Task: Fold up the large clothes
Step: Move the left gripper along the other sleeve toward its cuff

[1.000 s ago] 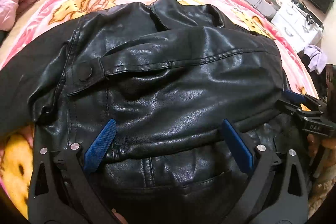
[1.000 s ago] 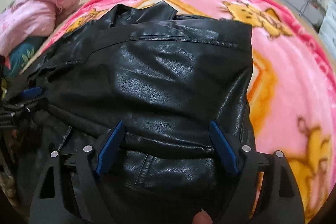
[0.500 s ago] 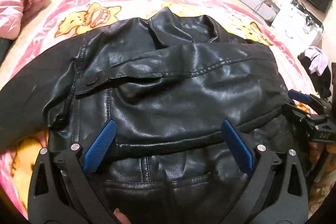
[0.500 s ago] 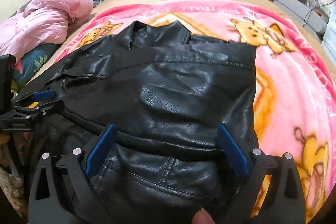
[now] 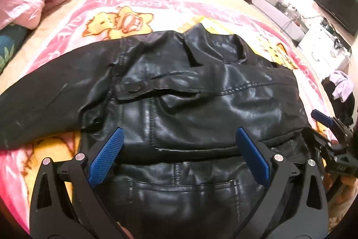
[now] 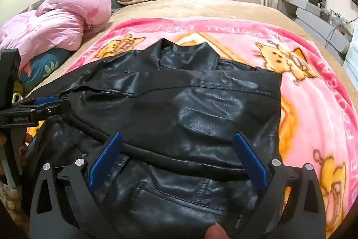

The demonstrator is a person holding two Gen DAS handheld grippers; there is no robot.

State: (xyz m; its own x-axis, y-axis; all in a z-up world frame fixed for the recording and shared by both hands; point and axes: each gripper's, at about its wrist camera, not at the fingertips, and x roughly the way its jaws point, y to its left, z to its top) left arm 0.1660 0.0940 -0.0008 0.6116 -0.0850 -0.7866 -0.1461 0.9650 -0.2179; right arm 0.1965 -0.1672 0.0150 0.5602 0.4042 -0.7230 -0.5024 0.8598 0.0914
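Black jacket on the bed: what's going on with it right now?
A person with two handheld grippers is folding the black leather jacket on the pink cartoon blanket. One side is already folded across; one sleeve is spread out. The left gripper and right gripper hover open above it, gripping nothing.

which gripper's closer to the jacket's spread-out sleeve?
Left. The left gripper hovers open beside the sleeve; the right gripper hovers open over the jacket's opposite, folded side.

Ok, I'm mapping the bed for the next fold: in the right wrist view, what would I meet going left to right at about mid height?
Left gripper → black leather jacket → pink cartoon blanket, which reaches the right edge of the view.
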